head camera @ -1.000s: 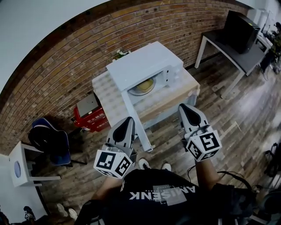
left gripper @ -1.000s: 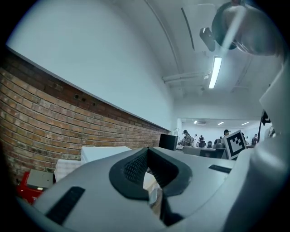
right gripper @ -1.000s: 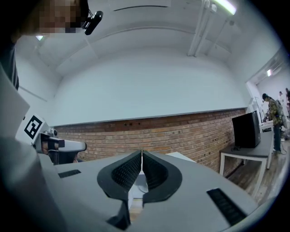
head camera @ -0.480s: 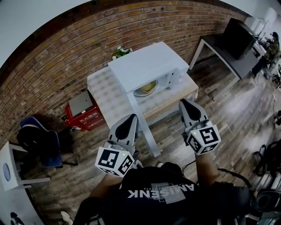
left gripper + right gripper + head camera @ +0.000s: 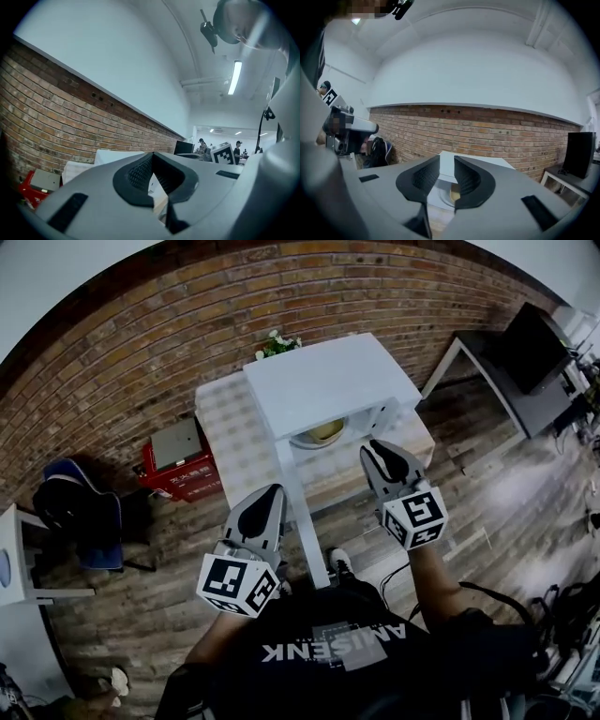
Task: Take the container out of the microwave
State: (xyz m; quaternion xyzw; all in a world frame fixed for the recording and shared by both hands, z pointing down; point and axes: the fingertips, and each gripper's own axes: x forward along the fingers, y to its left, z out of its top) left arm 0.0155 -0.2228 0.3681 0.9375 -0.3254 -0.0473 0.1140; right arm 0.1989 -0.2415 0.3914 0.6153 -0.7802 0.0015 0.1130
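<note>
White microwave [image 5: 323, 381] on a wooden table [image 5: 417, 442] against a brick wall [image 5: 141, 352], seen from above. Its door [image 5: 302, 512] stands swung open toward the person and shows edge-on between the two grippers. Inside the cavity, a yellowish container [image 5: 325, 430] sits on the pale turntable plate [image 5: 302, 440]; neither gripper touches it.

Right gripper [image 5: 378, 448]: held in front of the cavity opening, near the table edge, pointing at the container. Its jaws are opening, with a narrow gap between the pads and nothing in that gap. The container shows beyond the gap in the right gripper view.

Left gripper [image 5: 266, 498]: held to the left of the door, farther from the microwave. Its jaw tips meet, and nothing is gripped.

Also visible: a red box [image 5: 183, 479] on the floor left of the table, a small plant [image 5: 278, 343] behind the microwave, and a dark chair [image 5: 80, 512] at far left.
</note>
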